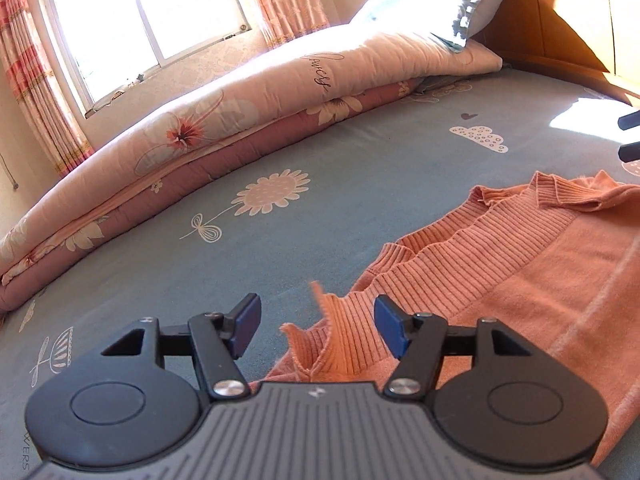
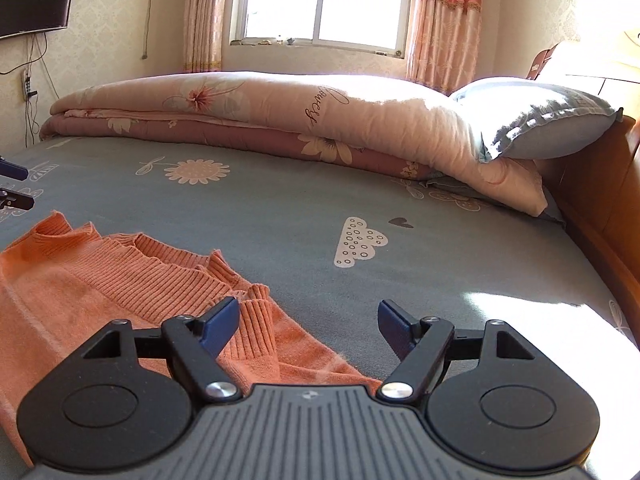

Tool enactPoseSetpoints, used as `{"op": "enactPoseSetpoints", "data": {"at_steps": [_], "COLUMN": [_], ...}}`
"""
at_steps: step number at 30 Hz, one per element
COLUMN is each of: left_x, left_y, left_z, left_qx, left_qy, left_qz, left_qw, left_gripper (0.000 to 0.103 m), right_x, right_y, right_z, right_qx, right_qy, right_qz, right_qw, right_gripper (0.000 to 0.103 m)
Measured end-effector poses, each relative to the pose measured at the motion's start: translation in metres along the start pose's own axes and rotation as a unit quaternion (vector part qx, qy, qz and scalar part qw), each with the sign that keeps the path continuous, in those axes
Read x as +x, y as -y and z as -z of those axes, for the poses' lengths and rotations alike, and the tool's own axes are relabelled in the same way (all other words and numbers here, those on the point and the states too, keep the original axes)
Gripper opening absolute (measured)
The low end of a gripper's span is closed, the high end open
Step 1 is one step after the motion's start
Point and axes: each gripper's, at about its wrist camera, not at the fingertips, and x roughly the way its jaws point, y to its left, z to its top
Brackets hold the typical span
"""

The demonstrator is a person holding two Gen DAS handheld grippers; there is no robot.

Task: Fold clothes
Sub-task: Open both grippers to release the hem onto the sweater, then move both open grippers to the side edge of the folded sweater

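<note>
Both hand-held grippers agape above orange sweater point(image 1: 500, 264) on bed point(image 1: 340, 184).

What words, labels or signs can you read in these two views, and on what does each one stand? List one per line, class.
"lowers", cursive and partly hidden in a fold: on the folded quilt.
"WERS", the end of a word cut off by the picture's edge: on the grey bedsheet.
Lettering on the pillow: too blurred to read.
Orange sweater: no text shows.

Pretty clearly a home bedroom: bed point(image 2: 280, 208) with folded quilt point(image 2: 280, 112), pillow point(image 2: 552, 124), curtained window point(image 2: 324, 0), wall TV point(image 2: 34, 2).
</note>
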Motion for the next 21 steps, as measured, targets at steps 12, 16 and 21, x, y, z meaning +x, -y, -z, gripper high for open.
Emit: {"op": "enactPoseSetpoints", "data": {"at_steps": [12, 16, 21], "left_x": [-0.015, -0.006, -0.002], "left_y": [0.062, 0.06, 0.058], "left_z": [0.048, 0.053, 0.058], "left_qx": [0.083, 0.066, 0.052], "left_qy": [-0.037, -0.049, -0.06], "left_qz": [0.071, 0.071, 0.065], "left_qw": [0.9933, 0.9941, 0.9947], "left_gripper": [0.067, 0.067, 0.068], "right_x": [0.017, 0.013, 0.022], "right_y": [-0.025, 0.013, 0.046], "right_z": [0.038, 0.044, 0.067], "right_qx": [-0.063, 0.072, 0.189], "right_qy": [-0.079, -0.073, -0.093], "right_qz": [0.001, -0.01, -0.031], "right_qw": [0.995, 0.995, 0.977], "right_gripper": [0.015, 0.015, 0.023]}}
